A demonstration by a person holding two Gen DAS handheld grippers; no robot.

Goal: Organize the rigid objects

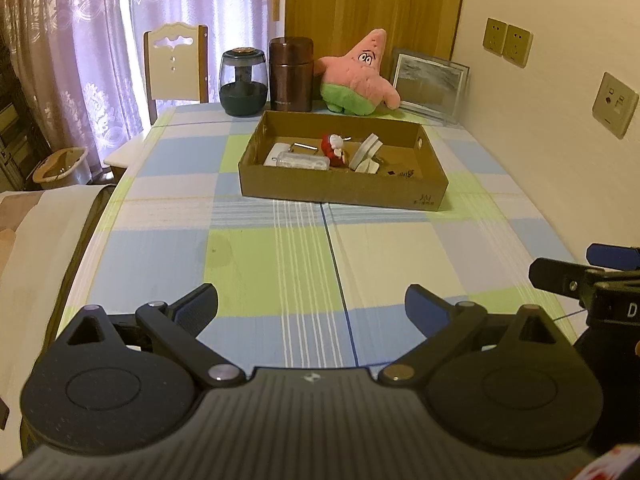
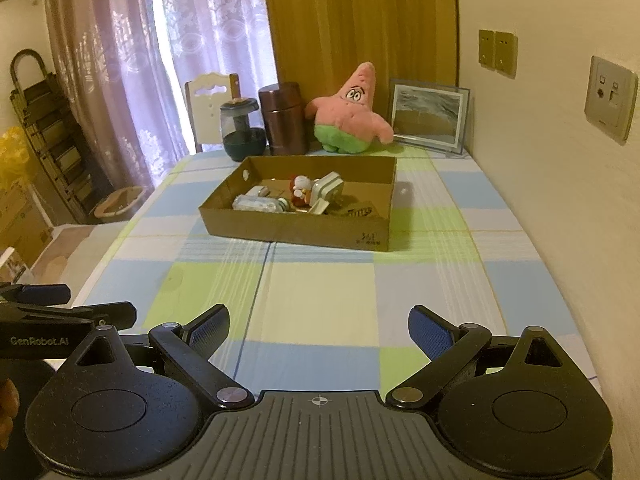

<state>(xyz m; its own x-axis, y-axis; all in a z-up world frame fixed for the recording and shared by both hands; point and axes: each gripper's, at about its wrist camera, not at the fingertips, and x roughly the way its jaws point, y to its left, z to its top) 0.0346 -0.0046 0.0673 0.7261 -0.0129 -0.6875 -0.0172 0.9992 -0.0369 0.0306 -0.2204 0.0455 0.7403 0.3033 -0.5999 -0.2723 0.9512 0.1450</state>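
A shallow cardboard box [image 1: 340, 190] [image 2: 296, 232] sits on the checked tablecloth toward the far end. In it lie a clear plastic case [image 1: 302, 160] [image 2: 260, 203], a red and white figurine [image 1: 334, 148] [image 2: 300, 194], a white and grey block [image 1: 366, 152] [image 2: 328, 190] and other small items. My left gripper [image 1: 312, 308] is open and empty, low over the near table, far from the box. My right gripper [image 2: 320, 330] is open and empty, also at the near edge. Each gripper shows at the side of the other's view.
Behind the box stand a dark glass jar [image 1: 242, 82] [image 2: 242, 130], a brown canister [image 1: 291, 74] [image 2: 283, 118], a pink star plush [image 1: 360, 76] [image 2: 348, 110] and a framed picture [image 1: 430, 86] [image 2: 430, 114]. A chair [image 1: 176, 68] is at the far end. The wall is on the right.
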